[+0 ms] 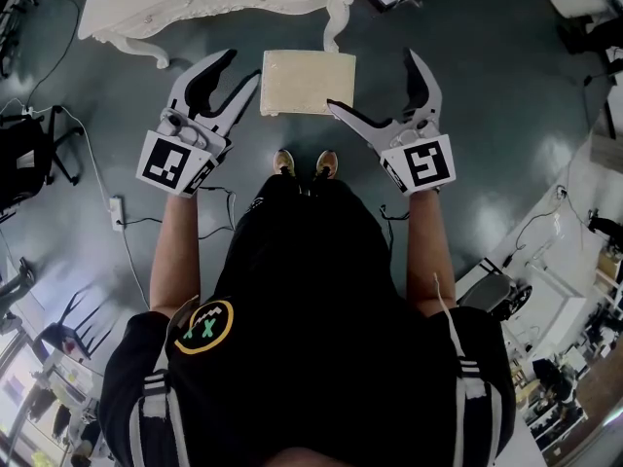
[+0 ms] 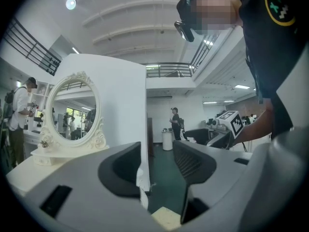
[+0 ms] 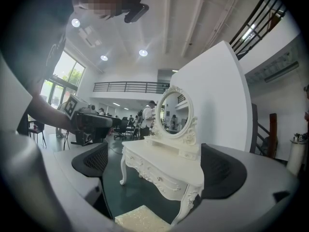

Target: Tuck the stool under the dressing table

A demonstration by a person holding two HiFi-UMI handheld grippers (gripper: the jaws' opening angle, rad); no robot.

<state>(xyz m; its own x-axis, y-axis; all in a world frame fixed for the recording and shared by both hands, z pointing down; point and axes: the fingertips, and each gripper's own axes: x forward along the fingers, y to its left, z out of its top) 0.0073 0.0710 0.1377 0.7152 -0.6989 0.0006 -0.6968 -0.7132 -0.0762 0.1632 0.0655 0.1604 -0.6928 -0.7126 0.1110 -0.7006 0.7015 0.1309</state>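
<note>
The stool, a square cream cushion, stands on the dark floor just in front of the white dressing table, close to its carved leg. My left gripper is open to the stool's left with nothing between its fingers. To the stool's right, my right gripper is open wide and also holds nothing. In the left gripper view, a corner of the stool shows below the left gripper. In the right gripper view, the dressing table with its oval mirror fills the gap of the right gripper, with the stool beneath.
A power strip with cables lies on the floor at the left, near a black chair. Boxes and equipment crowd the right side. A tall white panel stands behind the table. People stand in the background.
</note>
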